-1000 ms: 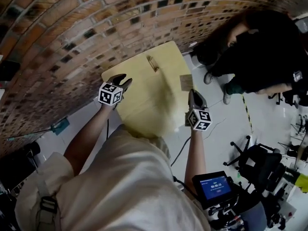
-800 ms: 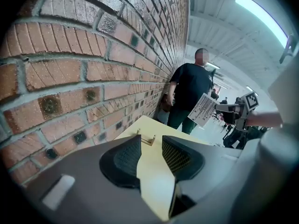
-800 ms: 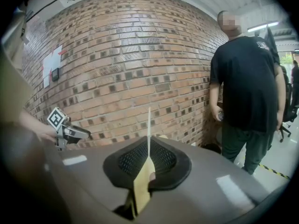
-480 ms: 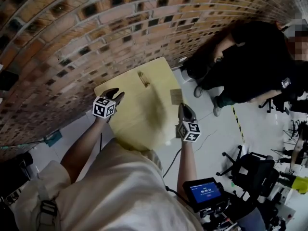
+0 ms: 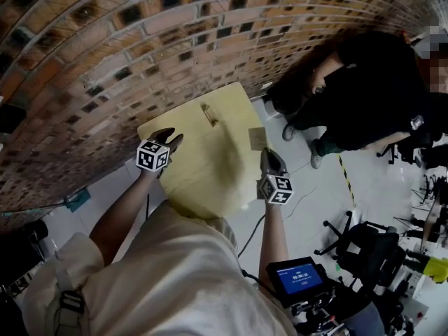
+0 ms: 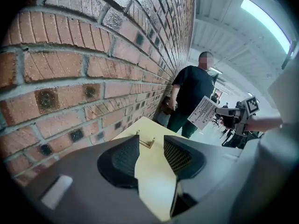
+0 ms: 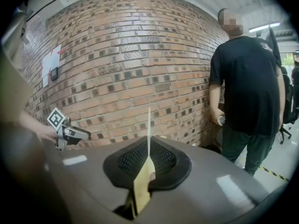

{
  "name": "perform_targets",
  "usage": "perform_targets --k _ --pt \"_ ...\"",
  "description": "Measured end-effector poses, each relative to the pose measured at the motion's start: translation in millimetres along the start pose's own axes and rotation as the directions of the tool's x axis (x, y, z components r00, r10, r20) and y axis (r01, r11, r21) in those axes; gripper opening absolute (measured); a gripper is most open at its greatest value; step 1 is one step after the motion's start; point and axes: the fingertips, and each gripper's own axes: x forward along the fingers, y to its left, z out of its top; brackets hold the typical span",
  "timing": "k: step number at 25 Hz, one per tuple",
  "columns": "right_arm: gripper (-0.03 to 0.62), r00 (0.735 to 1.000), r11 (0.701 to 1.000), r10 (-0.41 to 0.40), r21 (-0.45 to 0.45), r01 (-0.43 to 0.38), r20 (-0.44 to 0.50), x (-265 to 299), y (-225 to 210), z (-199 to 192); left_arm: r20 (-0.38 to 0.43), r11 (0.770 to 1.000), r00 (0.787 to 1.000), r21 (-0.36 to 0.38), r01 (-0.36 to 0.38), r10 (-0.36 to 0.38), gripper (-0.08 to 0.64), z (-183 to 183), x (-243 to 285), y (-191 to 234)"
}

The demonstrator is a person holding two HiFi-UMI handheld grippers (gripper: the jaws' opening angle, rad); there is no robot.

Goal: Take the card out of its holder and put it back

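Observation:
A small wooden card holder (image 5: 208, 113) stands empty near the far edge of the yellow table (image 5: 210, 163); it also shows in the left gripper view (image 6: 145, 142). My right gripper (image 5: 269, 154) is shut on the card (image 5: 257, 138) and holds it over the table's right edge. That card appears edge-on between the pads (image 7: 142, 188) of my right gripper (image 7: 148, 146). My left gripper (image 5: 171, 136) hovers over the table's left side. Its jaws are opening with nothing between them (image 6: 151, 152), and the printed card (image 6: 203, 112) is visible beyond.
A brick wall (image 5: 105, 61) runs behind the table. A person in black (image 5: 364, 89) stands at the table's far right corner. Office chairs (image 5: 367, 247) and a device with a lit screen (image 5: 297, 277) sit on the floor to the right.
The head view swung a little a second ago, then settled. Both grippers keep about the same places over the table, and the card stays in my right gripper.

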Motion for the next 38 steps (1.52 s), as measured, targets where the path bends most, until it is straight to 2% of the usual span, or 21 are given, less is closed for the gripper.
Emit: perform_targets --k 8,22,38 --pt "0.012 0.999 0.998 0.050 -0.029 -0.050 -0.009 20 8 10 -0.020 1.000 1.000 0.002 -0.011 0.011 0.186 -7 -3 2" --pt "0.012 0.974 0.969 0.219 -0.104 -0.224 -0.061 103 59 25 -0.045 1.000 0.999 0.002 -0.030 0.030 0.189 -23 -5 5" --pt "0.012 0.945 0.945 0.288 -0.115 -0.307 -0.158 179 75 -3 -0.057 0.999 0.998 -0.039 -0.012 0.010 0.190 -29 14 -2"
